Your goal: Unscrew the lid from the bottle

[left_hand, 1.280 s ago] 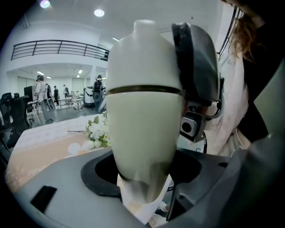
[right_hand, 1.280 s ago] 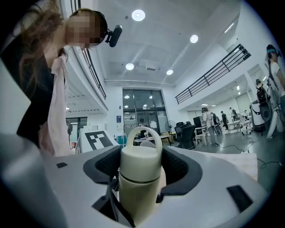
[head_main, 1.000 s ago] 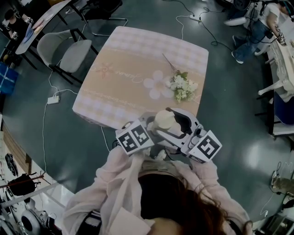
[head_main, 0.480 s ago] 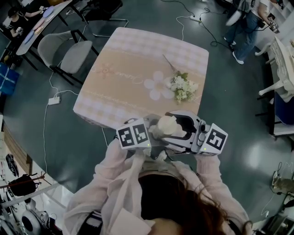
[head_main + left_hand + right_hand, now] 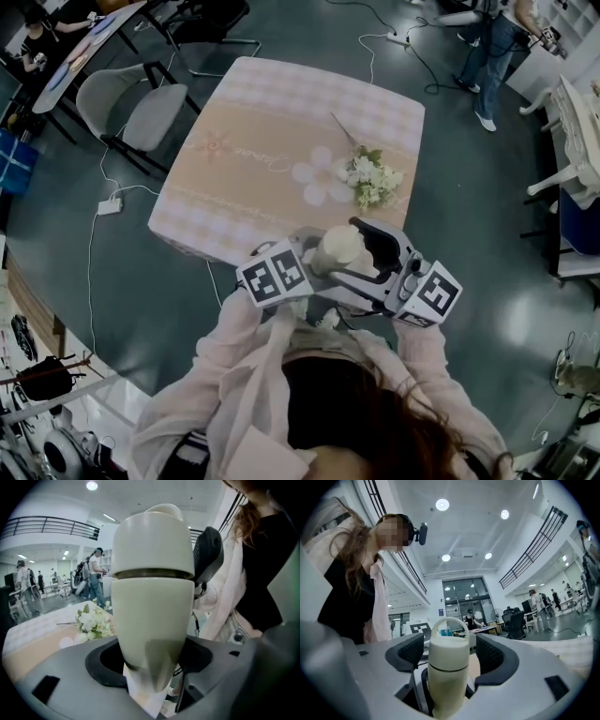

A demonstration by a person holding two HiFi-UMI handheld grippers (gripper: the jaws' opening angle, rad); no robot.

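A cream bottle [image 5: 339,247] with a domed, loop-handled lid [image 5: 449,644] is held in the air close to the person's chest. My left gripper [image 5: 150,667] is shut on the lower body of the bottle [image 5: 152,616], which stands upright out of its jaws. My right gripper [image 5: 451,653] reaches in from the other side, level with the lid. Its jaws have just been opening, and its dark pads [image 5: 411,651] stand clear of the lid on both sides. The lid [image 5: 153,536] sits on the bottle, its seam showing as a thin dark line.
Ahead stands a table [image 5: 281,122] under a pink checked cloth, with a white flower bunch [image 5: 373,178] near its right edge. A grey chair [image 5: 131,103] is at the table's left. Cables cross the dark floor, and a person [image 5: 487,47] walks at the far right.
The right gripper's jaws stand wider round the lid than before. Both grippers have rocked slightly but stay in the same spot, with the bottle between them.
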